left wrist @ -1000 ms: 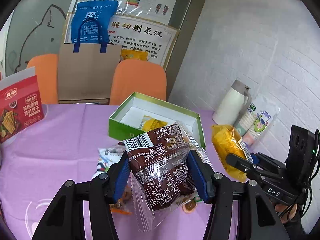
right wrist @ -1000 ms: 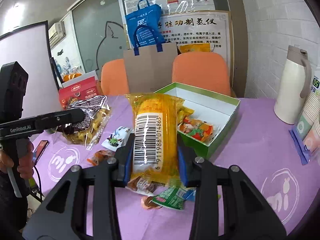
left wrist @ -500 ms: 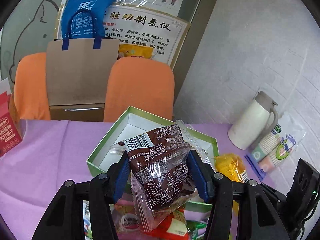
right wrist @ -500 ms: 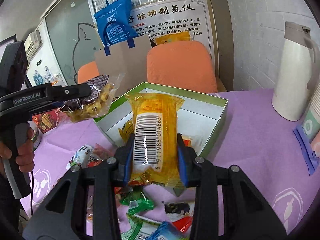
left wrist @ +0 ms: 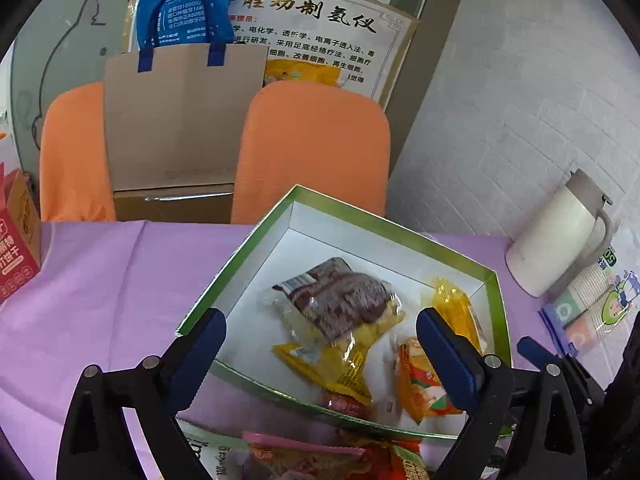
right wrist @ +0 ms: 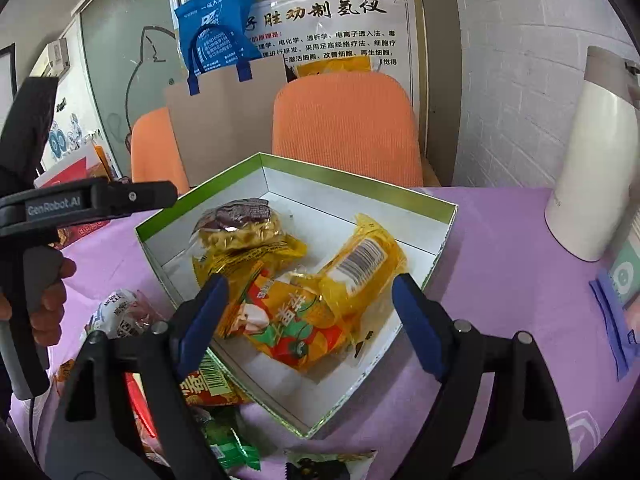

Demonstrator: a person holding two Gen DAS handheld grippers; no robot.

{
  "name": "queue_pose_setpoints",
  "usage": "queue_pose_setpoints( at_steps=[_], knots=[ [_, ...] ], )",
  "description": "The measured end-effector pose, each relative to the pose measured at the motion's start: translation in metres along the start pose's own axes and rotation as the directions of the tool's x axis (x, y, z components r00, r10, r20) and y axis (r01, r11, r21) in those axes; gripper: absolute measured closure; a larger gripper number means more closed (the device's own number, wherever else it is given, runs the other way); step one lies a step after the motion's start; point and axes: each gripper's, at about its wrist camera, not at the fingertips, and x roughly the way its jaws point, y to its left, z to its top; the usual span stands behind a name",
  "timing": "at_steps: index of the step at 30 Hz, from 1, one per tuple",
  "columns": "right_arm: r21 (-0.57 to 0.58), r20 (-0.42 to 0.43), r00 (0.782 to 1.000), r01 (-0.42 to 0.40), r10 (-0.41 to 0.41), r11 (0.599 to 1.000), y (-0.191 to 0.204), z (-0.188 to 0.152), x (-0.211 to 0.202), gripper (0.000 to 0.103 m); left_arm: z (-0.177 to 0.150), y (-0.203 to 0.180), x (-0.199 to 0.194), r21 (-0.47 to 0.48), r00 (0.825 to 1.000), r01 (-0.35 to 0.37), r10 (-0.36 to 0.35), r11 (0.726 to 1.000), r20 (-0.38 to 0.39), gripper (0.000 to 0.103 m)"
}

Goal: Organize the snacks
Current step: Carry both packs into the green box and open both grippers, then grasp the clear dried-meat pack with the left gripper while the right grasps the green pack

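The black left gripper with blue pads [left wrist: 320, 342] and the matching black right gripper [right wrist: 310, 312] both hang with jaws spread wide, gripping nothing.

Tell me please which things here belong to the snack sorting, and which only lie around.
Job: green box, brown snack pack, yellow barcode pack, loose snacks on the cloth.
Lying about: white flask, paper bag, orange chairs, red carton.
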Motion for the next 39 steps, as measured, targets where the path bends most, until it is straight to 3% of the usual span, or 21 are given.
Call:
queue_pose_setpoints(
  at_steps=[9, 16, 20, 27, 33, 39],
  knots=[
    [0.064, 0.107, 0.994, -0.007, 0.000, 0.998, 0.004, 0.015, -0.065, 0.006, -0.006, -0.006, -0.055, 0.037, 0.998, 0.018, -0.020, 0.999, 0.062, 0.005],
    [0.018, 0.180, 0.983, -0.050, 0.046, 0.999, 0.030, 0.013, -0.125, 0.003, -0.025, -0.014, -0.116, 0.054, 0.994, 0.055, -0.059, 0.997, 0.091, 0.004],
    [-0.022, 0.184, 0.980, -0.074, 0.077, 0.997, 0.042, -0.004, -0.155, 0.002, -0.050, -0.018, -0.140, 0.088, 0.995, 0.048, -0.055, 0.995, 0.080, 0.003],
    [-0.045, 0.121, 0.990, -0.073, 0.078, 0.996, 0.045, -0.049, -0.171, 0.002, -0.108, -0.025, -0.150, 0.140, 0.995, 0.100, -0.101, 0.985, 0.000, 0.003],
    [-0.029, -0.002, 0.996, -0.090, 0.090, 0.996, 0.038, -0.085, -0.154, 0.002, -0.151, -0.026, -0.145, 0.173, 0.992, 0.128, -0.123, 0.977, -0.037, 0.003],
    [0.043, -0.081, 0.982, -0.166, 0.169, 0.985, 0.038, -0.102, -0.128, 0.024, -0.187, -0.009, -0.127, 0.115, 0.981, 0.179, -0.169, 0.977, -0.097, 0.003]
  ],
)
